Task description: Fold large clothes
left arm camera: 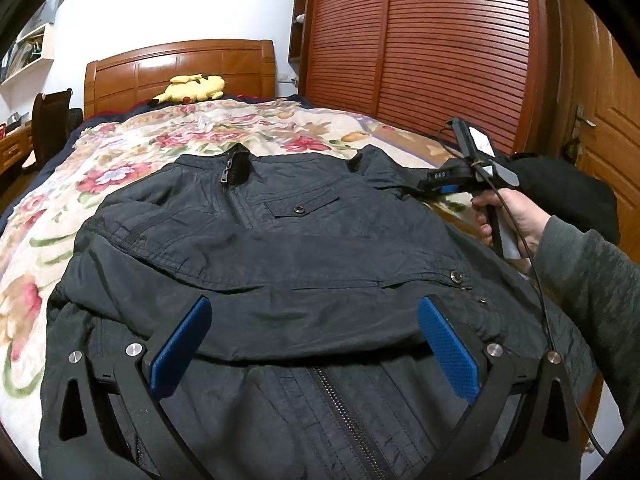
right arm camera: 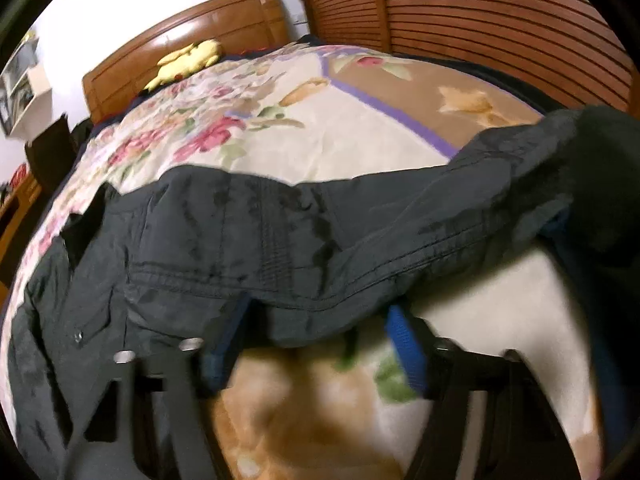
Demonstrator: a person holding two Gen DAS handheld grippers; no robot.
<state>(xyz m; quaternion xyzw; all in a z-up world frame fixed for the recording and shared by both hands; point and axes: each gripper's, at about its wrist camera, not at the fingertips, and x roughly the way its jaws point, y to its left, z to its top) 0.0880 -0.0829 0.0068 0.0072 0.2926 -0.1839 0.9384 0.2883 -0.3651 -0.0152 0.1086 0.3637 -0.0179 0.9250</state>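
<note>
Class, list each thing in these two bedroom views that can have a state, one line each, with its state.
Jacket: zipped at the collar, spread on the bed, hem folded up.
Sleeve: lifted off the blanket.
Left claw: open over the fold.
Right claw: at the sleeve's seam; grip unclear.
Wardrobe door: shut.

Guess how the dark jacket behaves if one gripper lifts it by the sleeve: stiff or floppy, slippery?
Probably floppy: the jacket lies in soft folds and wrinkles on the bedspread. Its sleeve sags over the right gripper, so the body would likely trail. The faint sheen suggests slick fabric that may slide.
</note>
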